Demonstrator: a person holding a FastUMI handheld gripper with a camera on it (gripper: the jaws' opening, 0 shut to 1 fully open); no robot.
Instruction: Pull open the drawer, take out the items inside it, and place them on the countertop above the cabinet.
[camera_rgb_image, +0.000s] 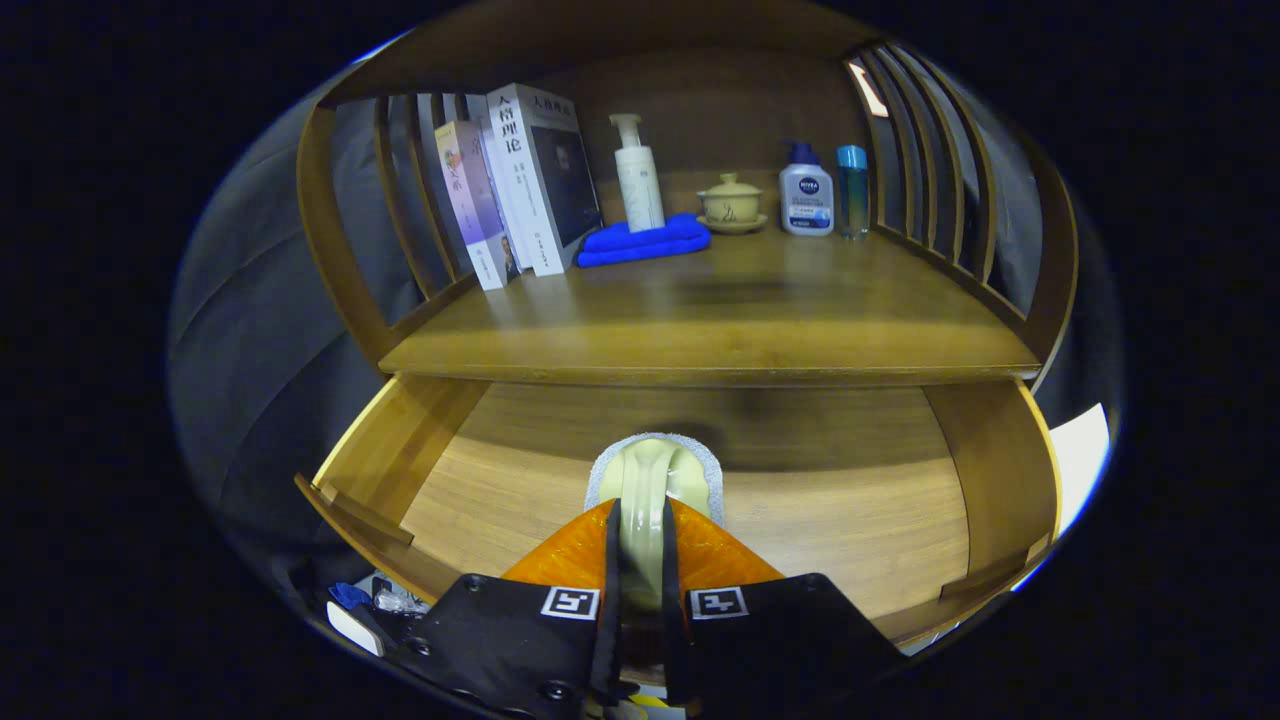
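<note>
- Gripper view: drawer (440, 490) stands pulled open; its wooden floor lies below the gripper (640, 545).
- Fingers closed narrow on a pale cream item with a grey-white scrubbing edge, seemingly a cleaning brush (655, 475). It is pinched between them, its long axis running forward along the fingers.
- Held item sits over the drawer floor, just below the front edge of the countertop (720, 320).
- Countertop lies up and ahead; books (520, 185), blue cloth (645, 242), pump bottle (638, 180) crowd the back, front strip bare.
- Judgement: lift over the edge, then forward.
- Gripper points level, tilted slightly down.

A home: wooden cabinet (700, 330) shelving books (520, 180), toiletries (806, 200), teacup (731, 203).
</note>
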